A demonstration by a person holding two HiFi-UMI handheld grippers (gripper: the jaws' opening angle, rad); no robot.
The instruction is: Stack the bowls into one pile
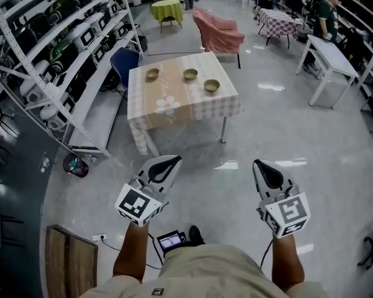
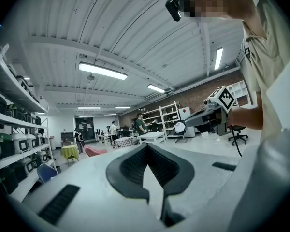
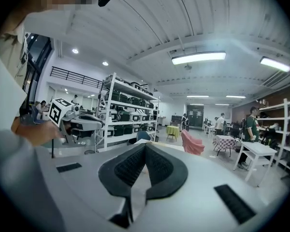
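Note:
Three small brownish bowls stand apart in a row on a table with a checked cloth [image 1: 174, 107]: one at the left [image 1: 152, 74], one in the middle [image 1: 190, 74], one at the right [image 1: 212, 85]. Both grippers are held close to my body, well short of the table. My left gripper [image 1: 169, 164] is shut with nothing in it, its dark pads [image 2: 130, 166] meeting at the tip. My right gripper [image 1: 265, 171] is likewise shut and empty, pads [image 3: 128, 168] together. Neither gripper view shows the bowls.
Tall white shelving [image 1: 62, 48] with equipment runs along the left. A blue chair [image 1: 123, 59] stands at the table's left corner, a pink armchair [image 1: 219, 33] behind it. A white table [image 1: 329, 54] is at the right, a wooden panel [image 1: 68, 262] at the bottom left. People stand far back.

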